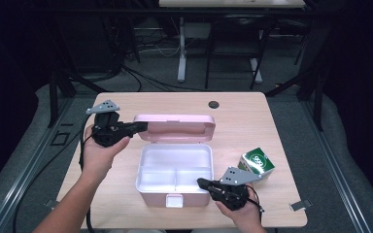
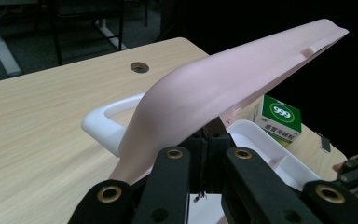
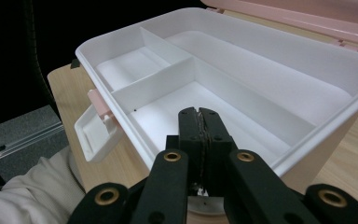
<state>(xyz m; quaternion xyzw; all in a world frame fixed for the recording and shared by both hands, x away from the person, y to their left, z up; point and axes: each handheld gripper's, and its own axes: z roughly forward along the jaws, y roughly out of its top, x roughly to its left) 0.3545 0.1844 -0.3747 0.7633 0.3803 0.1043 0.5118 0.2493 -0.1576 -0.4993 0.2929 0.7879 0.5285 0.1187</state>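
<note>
We are working over a wooden table [image 1: 233,121], with a pink storage box [image 1: 174,194] sitting near its middle and toward six o'clock. The box's pink lid [image 1: 175,127] is standing raised at the twelve o'clock side, and the white tray [image 1: 175,167] inside is lying bare — one long compartment at the back, two smaller ones in front. A white handle [image 2: 103,122] is showing behind the lid in the left gripper view, and a white latch [image 1: 174,200] is hanging at the front wall at six o'clock.

At about four o'clock from the box, a small green and white carton [image 1: 257,164] is resting on the table, just beside the right gripper.

Our left gripper [image 1: 143,127] is coming in from nine o'clock, its jaws closed together with the tips at the left end of the lid; we cannot tell whether they are pinching its edge. Our right gripper [image 1: 201,183] is pointing from four o'clock over the box's front right corner, its jaws pressed together on nothing.
</note>
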